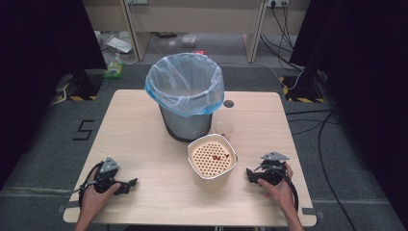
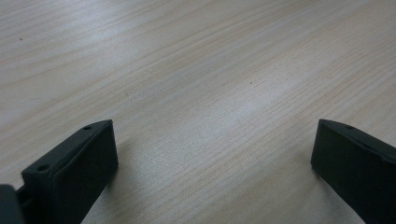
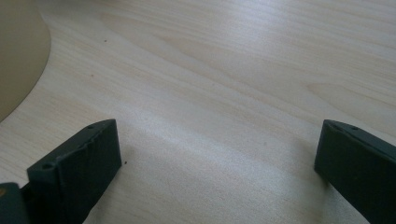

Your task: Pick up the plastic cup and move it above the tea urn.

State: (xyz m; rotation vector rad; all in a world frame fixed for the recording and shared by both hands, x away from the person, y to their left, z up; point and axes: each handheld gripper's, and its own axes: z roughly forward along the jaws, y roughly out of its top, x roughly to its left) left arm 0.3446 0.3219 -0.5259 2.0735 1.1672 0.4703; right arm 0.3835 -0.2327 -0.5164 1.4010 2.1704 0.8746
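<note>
At seven o'clock on the table [image 1: 144, 144], resting flat: left gripper [image 1: 131, 183], jaws pointing toward three o'clock, spread wide with nothing but bare wood between them, as seen along its own jaws [image 2: 212, 154].

Just past centre, toward five o'clock: strainer [image 1: 212, 157], a pale rounded tub with a perforated insert, open side up, a few red scraps [image 1: 221, 156] lying on the holes. Standing apart from both grippers, nearer the right one. Directly behind, at twelve o'clock and close to touching: bin [image 1: 185, 96] lined with a thin blue bag, mouth open.

At four o'clock, also resting on the wood: right gripper [image 1: 249, 173], jaws aimed toward nine o'clock at the strainer, likewise parted and empty [image 3: 217, 154]; tub wall [image 3: 18, 51] curving in at upper left of that view.

Probably light, stiff plastic, smooth and somewhat slippery on the outer wall; insert likely loose, so apt to drop out when tipped. Best taken at the rim, one jaw inside and one outside, pinching wall and insert lip together, or held from both sides with two grippers. Scraps tiny and weightless, likely sticking to the holes; a firm tilt over the bin probably needed.
</note>
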